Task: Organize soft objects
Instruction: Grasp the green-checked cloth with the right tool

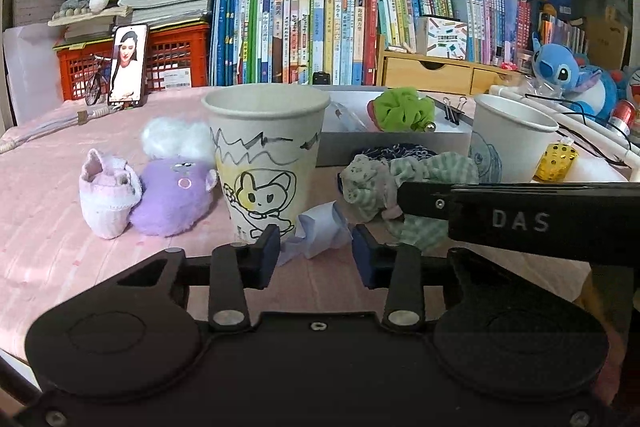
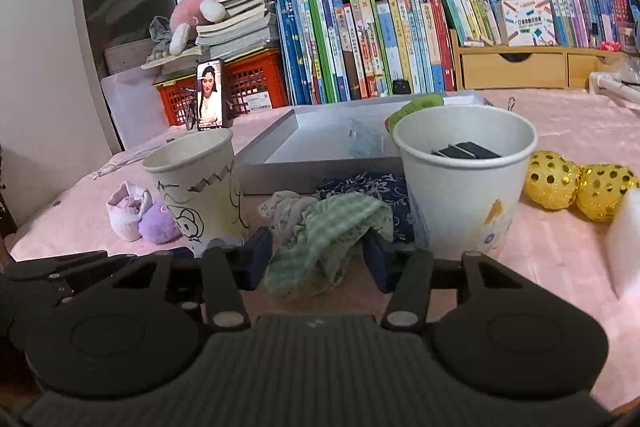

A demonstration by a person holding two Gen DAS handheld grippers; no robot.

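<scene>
My left gripper (image 1: 314,253) is open, its fingers either side of a crumpled pale blue cloth (image 1: 318,233) lying on the pink table cover in front of a drawn-on paper cup (image 1: 264,163). My right gripper (image 2: 316,257) is open around a green checked cloth (image 2: 320,243) bunched with a grey floral cloth (image 2: 286,209); the same pile shows in the left wrist view (image 1: 400,187). A purple plush (image 1: 172,195), a pink-white sock (image 1: 108,197) and a white fluffy ball (image 1: 172,139) lie left of the cup. A green scrunchie (image 1: 404,109) rests in the grey tray (image 1: 392,143).
A second paper cup (image 2: 464,179) holds black binder clips (image 2: 466,150). A dark blue patterned cloth (image 2: 368,187) lies behind the pile. Two yellow sequin balls (image 2: 576,187) lie right. Books, a red crate (image 1: 168,63), a phone (image 1: 128,65) and a Stitch plush (image 1: 560,71) line the back.
</scene>
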